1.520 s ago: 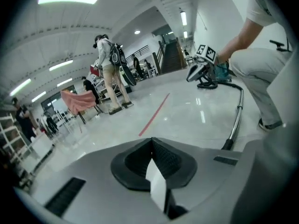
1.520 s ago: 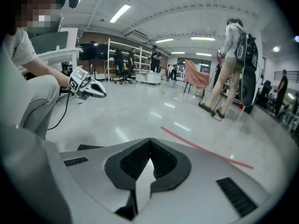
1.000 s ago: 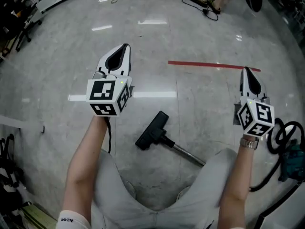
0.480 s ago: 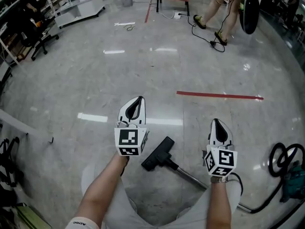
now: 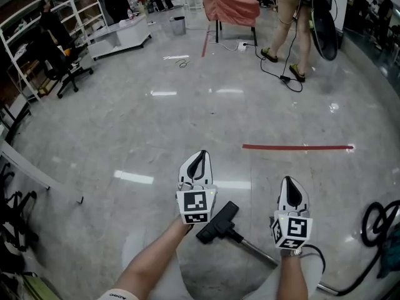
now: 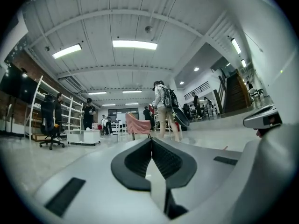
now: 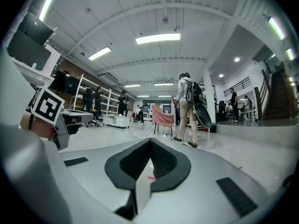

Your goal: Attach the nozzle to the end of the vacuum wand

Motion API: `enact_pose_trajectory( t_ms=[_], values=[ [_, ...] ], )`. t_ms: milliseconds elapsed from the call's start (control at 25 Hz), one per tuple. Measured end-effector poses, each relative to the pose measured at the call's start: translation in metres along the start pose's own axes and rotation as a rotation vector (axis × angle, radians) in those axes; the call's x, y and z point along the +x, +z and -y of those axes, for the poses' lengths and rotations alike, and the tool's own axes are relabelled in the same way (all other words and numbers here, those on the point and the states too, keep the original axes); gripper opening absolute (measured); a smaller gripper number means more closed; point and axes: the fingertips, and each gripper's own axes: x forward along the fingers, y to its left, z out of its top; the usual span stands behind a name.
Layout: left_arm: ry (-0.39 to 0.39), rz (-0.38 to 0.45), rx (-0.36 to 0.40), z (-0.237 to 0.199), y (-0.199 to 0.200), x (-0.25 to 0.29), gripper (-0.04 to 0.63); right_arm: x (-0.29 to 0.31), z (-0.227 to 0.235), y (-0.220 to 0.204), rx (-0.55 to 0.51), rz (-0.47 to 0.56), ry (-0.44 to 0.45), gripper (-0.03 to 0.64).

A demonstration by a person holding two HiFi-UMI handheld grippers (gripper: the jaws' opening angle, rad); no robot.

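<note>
A black vacuum floor nozzle [image 5: 217, 223] lies on the grey floor, joined to a metal wand [image 5: 256, 251] that runs toward the lower right. My left gripper [image 5: 199, 156] hangs just left of and above the nozzle, shut with nothing in it. My right gripper [image 5: 292, 182] is held to the right of the wand, also shut and empty. In both gripper views the black pads [image 6: 150, 157] [image 7: 149, 157] meet in a point, and the room lies level beyond them. Neither gripper touches the nozzle.
A black hose [image 5: 359, 274] curls on the floor at the lower right by a teal machine [image 5: 392, 249]. A red tape line [image 5: 297, 147] crosses the floor ahead. A person [image 5: 294, 24] walks at the back near a pink-draped chair [image 5: 228, 8]. Shelves [image 5: 47, 36] stand at the left.
The head view has tilted up to take in more of the room. Both grippers have come lower and closer together in the view, and now flank the nozzle. Jaws stay shut.
</note>
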Motion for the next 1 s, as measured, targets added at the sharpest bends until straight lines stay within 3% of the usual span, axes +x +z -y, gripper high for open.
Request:
enact_pose_trajectory(
  t_ms=[240, 600, 1000],
  values=[
    [-0.040, 0.051, 0.068, 0.020, 0.010, 0.002, 0.011, 0.000, 0.008, 0.005, 0.007, 0.028, -0.030, 0.005],
    [-0.052, 0.024, 0.009, 0.027, 0.002, 0.011, 0.011, 0.006, 0.008, -0.001, -0.018, 0.010, -0.020, 0.005],
    [-0.067, 0.009, 0.004, 0.034, -0.005, 0.016, 0.011, 0.012, 0.007, -0.005, -0.029, -0.003, -0.026, 0.005]
  ],
)
